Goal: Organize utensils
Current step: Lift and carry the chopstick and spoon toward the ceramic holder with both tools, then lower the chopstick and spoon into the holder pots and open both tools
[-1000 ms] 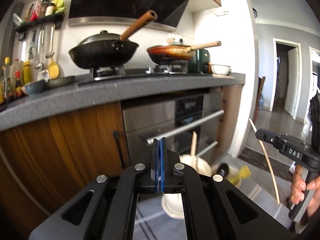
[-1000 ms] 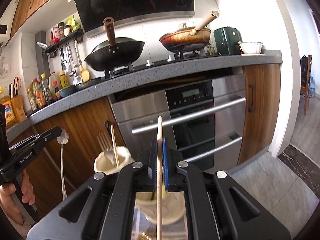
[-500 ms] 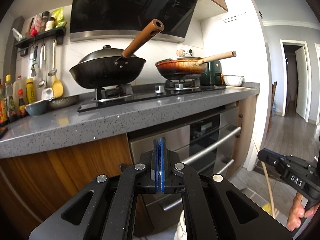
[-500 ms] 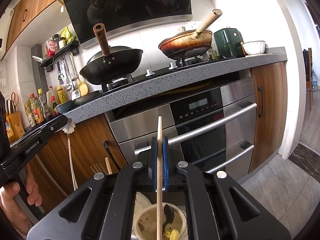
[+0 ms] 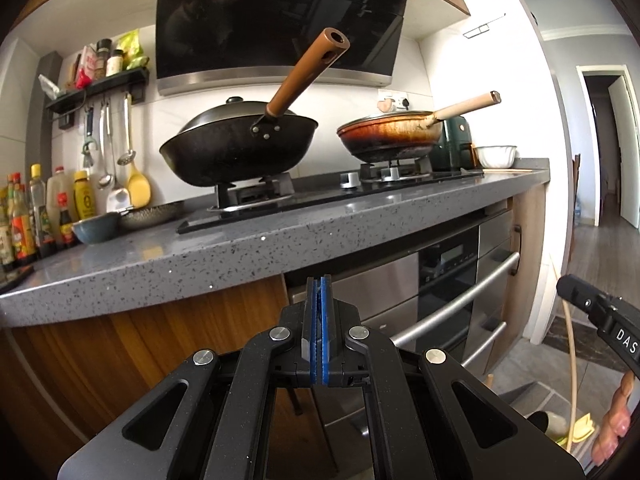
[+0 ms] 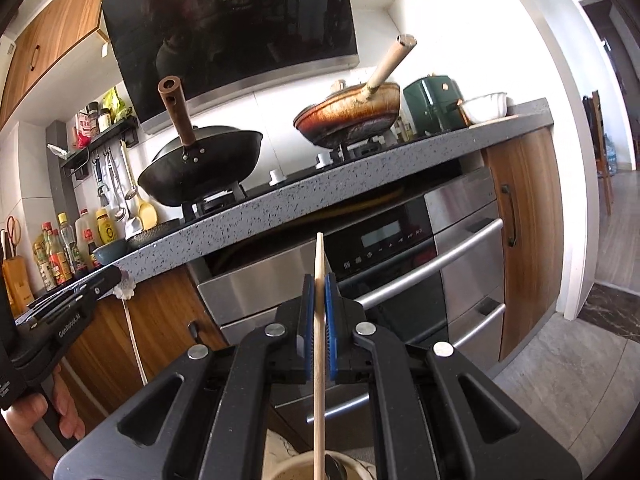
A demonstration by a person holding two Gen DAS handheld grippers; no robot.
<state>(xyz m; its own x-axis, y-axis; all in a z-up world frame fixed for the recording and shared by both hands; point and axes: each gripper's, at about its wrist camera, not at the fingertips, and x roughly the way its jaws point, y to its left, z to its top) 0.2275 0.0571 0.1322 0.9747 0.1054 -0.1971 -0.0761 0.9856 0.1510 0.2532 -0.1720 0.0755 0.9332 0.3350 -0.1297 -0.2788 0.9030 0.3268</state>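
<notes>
My right gripper (image 6: 319, 280) is shut on a long wooden stick-like utensil (image 6: 318, 360) that runs upright between its blue pads; its lower end reaches into a cream utensil holder (image 6: 288, 468) at the bottom edge. My left gripper (image 5: 318, 292) is shut; in the right wrist view it (image 6: 114, 280) holds a thin utensil with a white flower-shaped top (image 6: 124, 289) hanging down. In the left wrist view the right gripper (image 5: 576, 292) shows at the right with the wooden stick (image 5: 572, 360) curving down to a holder (image 5: 556, 426).
A grey speckled counter (image 5: 240, 248) carries a black wok (image 5: 240, 152), a brown pan (image 5: 392, 136), bottles (image 5: 48, 208) and a bowl (image 5: 96, 229). Ladles hang on the wall (image 5: 116, 152). A steel oven (image 6: 400, 260) and wooden cabinets stand below.
Both cameras have tilted upward, so the counter and pans sit lower in frame and the utensil holder has slid to the bottom edge. Both grippers stay shut.
</notes>
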